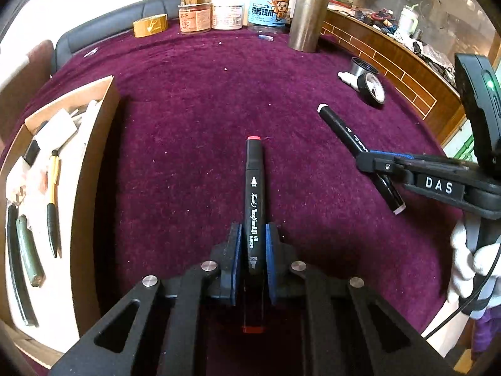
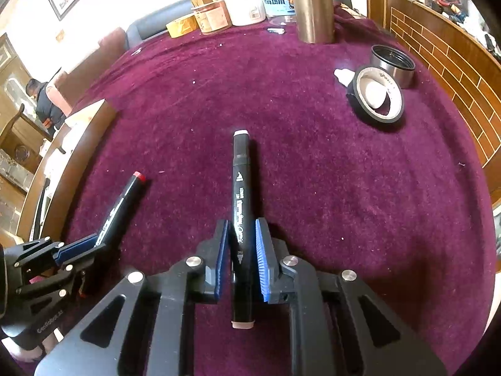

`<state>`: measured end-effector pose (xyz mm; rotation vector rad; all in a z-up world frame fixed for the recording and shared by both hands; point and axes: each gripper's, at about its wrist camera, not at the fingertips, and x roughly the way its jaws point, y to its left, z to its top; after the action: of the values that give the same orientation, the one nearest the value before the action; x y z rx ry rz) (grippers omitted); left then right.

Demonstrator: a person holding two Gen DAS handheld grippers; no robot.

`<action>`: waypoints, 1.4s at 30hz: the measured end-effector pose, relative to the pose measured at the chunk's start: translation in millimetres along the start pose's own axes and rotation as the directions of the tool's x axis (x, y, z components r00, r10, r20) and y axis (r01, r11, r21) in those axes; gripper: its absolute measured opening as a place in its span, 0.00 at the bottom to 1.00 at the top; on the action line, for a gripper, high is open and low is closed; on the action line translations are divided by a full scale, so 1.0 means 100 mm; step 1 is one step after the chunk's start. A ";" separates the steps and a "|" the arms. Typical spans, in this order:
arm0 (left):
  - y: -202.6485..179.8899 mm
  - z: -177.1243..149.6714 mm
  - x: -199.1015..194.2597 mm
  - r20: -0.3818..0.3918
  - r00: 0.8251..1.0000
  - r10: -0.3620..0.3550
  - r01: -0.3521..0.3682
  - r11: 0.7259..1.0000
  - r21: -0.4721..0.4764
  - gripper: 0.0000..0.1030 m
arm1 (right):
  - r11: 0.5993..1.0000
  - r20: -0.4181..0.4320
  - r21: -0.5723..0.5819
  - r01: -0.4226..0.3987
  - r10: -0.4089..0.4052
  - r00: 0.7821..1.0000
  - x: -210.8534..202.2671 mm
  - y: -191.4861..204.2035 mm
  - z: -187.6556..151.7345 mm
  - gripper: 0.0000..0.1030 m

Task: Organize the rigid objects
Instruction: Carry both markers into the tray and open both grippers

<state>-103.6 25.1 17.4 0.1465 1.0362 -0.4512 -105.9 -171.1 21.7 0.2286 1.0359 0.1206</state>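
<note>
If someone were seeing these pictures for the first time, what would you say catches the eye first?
Two black markers, each clamped lengthwise in its own tongs over the deep purple cloth: the red-capped marker in the left tongs, the pale-capped marker in the right tongs. Next, the open cardboard box of pens on the left and the black tape roll at right.
</note>
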 end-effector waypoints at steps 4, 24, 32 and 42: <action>-0.05 0.07 0.06 0.006 1.000 0.010 -0.010 1.000 0.014 0.24 | 1.000 0.000 0.007 0.012 -0.012 1.000 0.01 0.01 0.01 0.15; 0.88 -0.24 -0.89 0.246 0.964 -0.105 0.168 0.953 -0.251 0.11 | 0.994 0.076 -0.021 -0.105 0.106 0.991 -0.18 0.32 0.08 0.12; 1.92 -0.52 -0.90 0.187 0.981 0.047 0.056 0.857 -0.512 0.11 | 0.952 0.000 -0.085 -0.294 0.295 0.955 -0.12 1.00 0.21 0.12; 2.44 -0.53 -0.56 0.112 0.983 0.146 -0.044 0.778 -0.626 0.12 | 0.906 -0.090 -0.164 -0.390 0.380 0.921 0.13 1.93 0.32 0.12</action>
<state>-65.0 278.5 15.4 -0.4270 0.9704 -0.0044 -70.5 15.0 73.6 0.2648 1.0188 0.5807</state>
